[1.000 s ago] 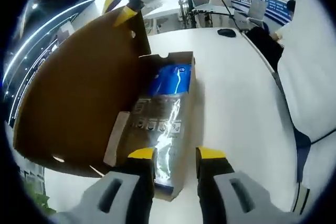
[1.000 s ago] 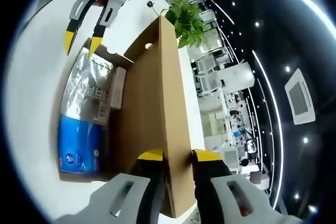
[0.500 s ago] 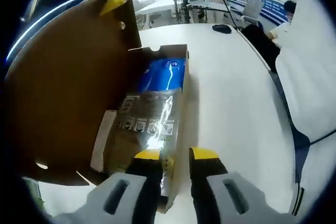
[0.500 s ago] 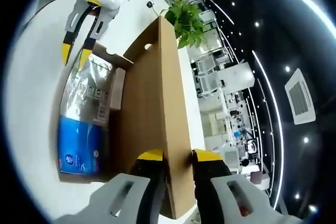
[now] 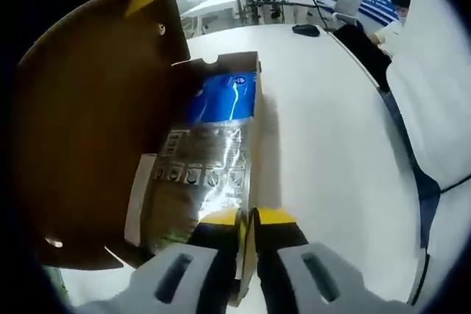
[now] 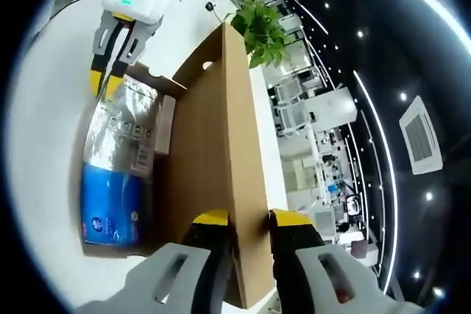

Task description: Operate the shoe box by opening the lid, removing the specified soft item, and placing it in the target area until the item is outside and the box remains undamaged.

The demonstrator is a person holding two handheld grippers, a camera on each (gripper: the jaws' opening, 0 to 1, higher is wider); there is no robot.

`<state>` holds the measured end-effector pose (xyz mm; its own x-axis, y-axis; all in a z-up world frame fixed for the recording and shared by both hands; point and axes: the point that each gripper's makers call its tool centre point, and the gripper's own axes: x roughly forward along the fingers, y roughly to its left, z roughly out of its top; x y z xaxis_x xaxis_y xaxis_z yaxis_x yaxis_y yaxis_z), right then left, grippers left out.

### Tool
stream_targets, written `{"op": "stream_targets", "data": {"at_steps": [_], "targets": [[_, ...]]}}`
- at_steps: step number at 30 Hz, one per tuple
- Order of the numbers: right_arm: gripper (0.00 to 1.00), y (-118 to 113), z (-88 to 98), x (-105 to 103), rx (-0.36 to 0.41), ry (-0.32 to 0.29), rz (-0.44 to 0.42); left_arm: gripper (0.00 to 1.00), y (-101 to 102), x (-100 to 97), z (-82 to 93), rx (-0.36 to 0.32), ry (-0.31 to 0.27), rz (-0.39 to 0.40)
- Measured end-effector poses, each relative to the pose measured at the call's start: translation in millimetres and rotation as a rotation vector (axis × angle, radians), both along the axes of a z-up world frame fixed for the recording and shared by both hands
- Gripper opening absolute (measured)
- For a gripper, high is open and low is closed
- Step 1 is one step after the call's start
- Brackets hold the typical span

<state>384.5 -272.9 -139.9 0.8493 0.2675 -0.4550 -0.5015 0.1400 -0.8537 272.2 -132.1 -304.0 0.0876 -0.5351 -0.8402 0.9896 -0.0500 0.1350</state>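
A: What's hidden or cut off?

B: In the left gripper view the raised lid [image 5: 88,123] covers the box's [image 5: 250,182] left wall and much of its inside. The near corner sits behind the left hand-held gripper [image 5: 246,218]. The far bench [image 5: 324,130] ends at a blurred room with a seated person.

A: Where's the soft item?

B: The pack [image 5: 210,159], silver with a blue far end, lies inside the open box, along its right wall.

A: Any writing?

B: A row of small square symbols on the silver part and a white logo on the blue; neither is legible.

A: The grippers?

B: The left one's yellow-tipped jaws are nearly together, pinching the pack's near edge at the box's end wall. In the right gripper view the right hand-held gripper [image 6: 249,218] clamps the lid's free edge, holding it upright. A plant [image 6: 259,29] stands beyond the box.
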Motion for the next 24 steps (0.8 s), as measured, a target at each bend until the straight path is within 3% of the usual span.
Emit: {"op": "stream_targets", "data": {"at_steps": [24], "targets": [[0.16, 2.9, 2.1, 3.2, -0.024, -0.012, 0.013, 0.03, 0.5, -1.9, -1.6, 0.021, 0.012, 0.002]]}}
